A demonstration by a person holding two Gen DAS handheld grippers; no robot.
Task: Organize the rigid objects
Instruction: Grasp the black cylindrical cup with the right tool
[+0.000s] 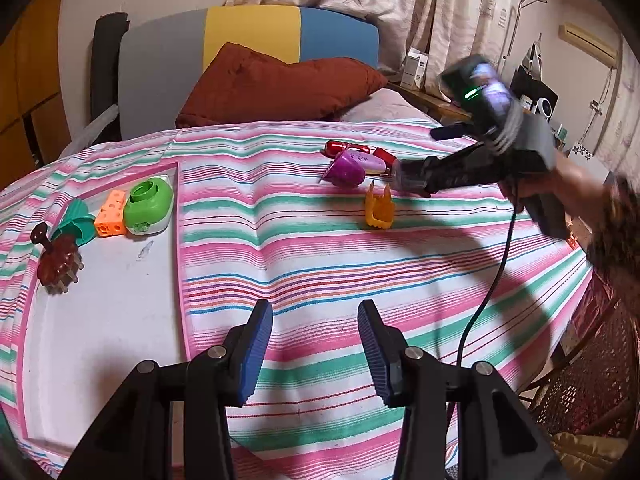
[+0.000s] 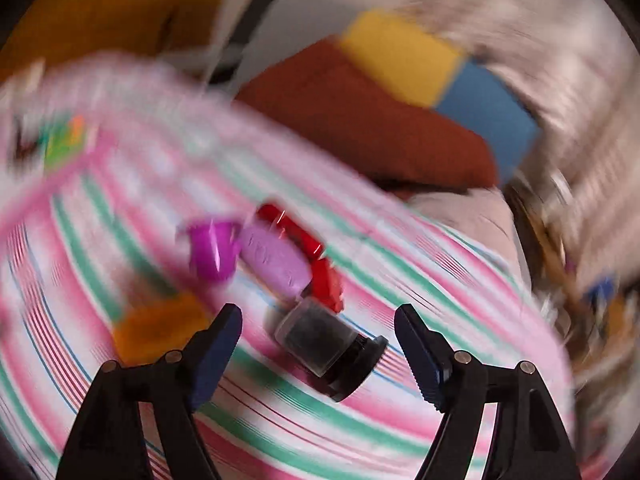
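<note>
On the striped bedspread (image 1: 320, 240) lies a cluster: a purple cup (image 1: 346, 170), a lilac oval piece (image 1: 372, 162), red pieces (image 1: 340, 147) and a yellow-orange clip (image 1: 379, 210). My right gripper (image 2: 318, 338) is open just above a black jar with a clear cap (image 2: 320, 340), which lies on its side between the jaws; the view is blurred. It shows in the left wrist view (image 1: 404, 178) beside the cluster. My left gripper (image 1: 315, 332) is open and empty above the bedspread. A white tray (image 1: 100, 300) at left holds a green-white round toy (image 1: 148, 206), an orange block (image 1: 110, 220), a teal piece (image 1: 78, 220) and a brown spiky piece (image 1: 58, 268).
A rust-red cushion (image 1: 276, 84) and a grey, yellow and blue headboard (image 1: 252, 36) stand at the back. A bedside shelf with boxes (image 1: 416, 68) is at the back right. A black cable (image 1: 488, 292) hangs from the right gripper. A wicker chair (image 1: 592, 368) stands at right.
</note>
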